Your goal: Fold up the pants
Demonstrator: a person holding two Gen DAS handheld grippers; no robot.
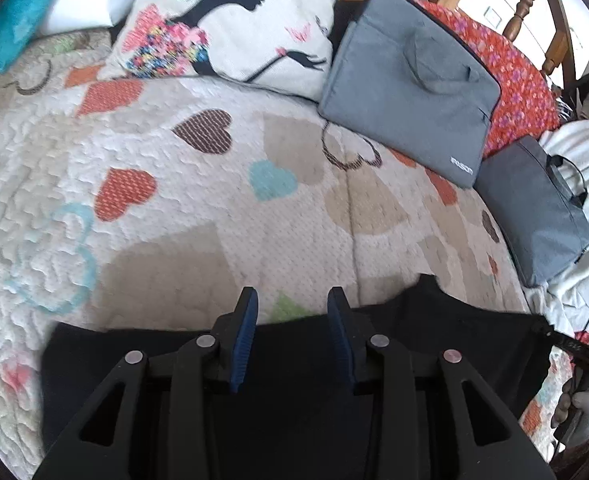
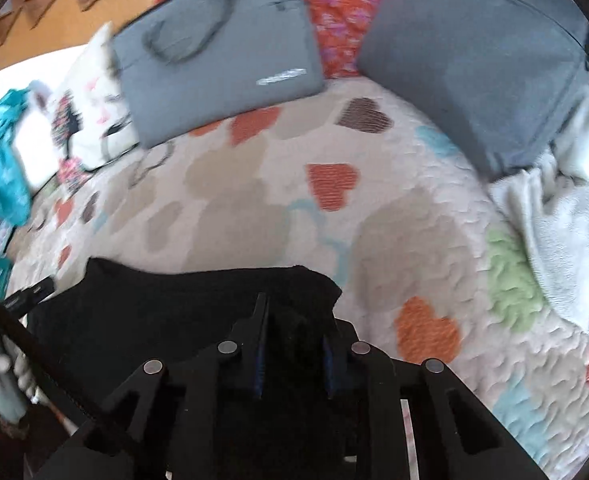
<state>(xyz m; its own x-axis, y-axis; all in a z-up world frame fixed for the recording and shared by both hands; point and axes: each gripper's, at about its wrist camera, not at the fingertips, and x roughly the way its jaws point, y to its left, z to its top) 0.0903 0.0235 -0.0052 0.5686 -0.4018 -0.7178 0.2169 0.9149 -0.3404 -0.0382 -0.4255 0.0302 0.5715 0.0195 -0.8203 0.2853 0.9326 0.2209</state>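
Black pants [image 1: 454, 340] lie flat on a heart-patterned quilt [image 1: 198, 216], filling the lower part of the left wrist view. My left gripper [image 1: 293, 300] hovers over their far edge, its blue pads [image 1: 246, 332] well apart and nothing pinched between them. In the right wrist view the pants [image 2: 154, 312] end in a bunched corner, and a fold of that cloth sits between the fingers of my right gripper [image 2: 296, 320], which is shut on it. The right-hand finger is partly hidden by the fabric. The right gripper's handle and a gloved hand [image 1: 578, 408] show at the left wrist view's right edge.
Two grey laptop bags [image 1: 410, 80] [image 1: 534, 208] lie at the far side of the quilt on a red floral cloth [image 1: 514, 72]. A printed pillow [image 1: 230, 24] and a teal cloth [image 1: 10, 16] sit far left. A rumpled white blanket [image 2: 562, 232] lies right. Wooden posts [image 1: 526, 4] stand behind.
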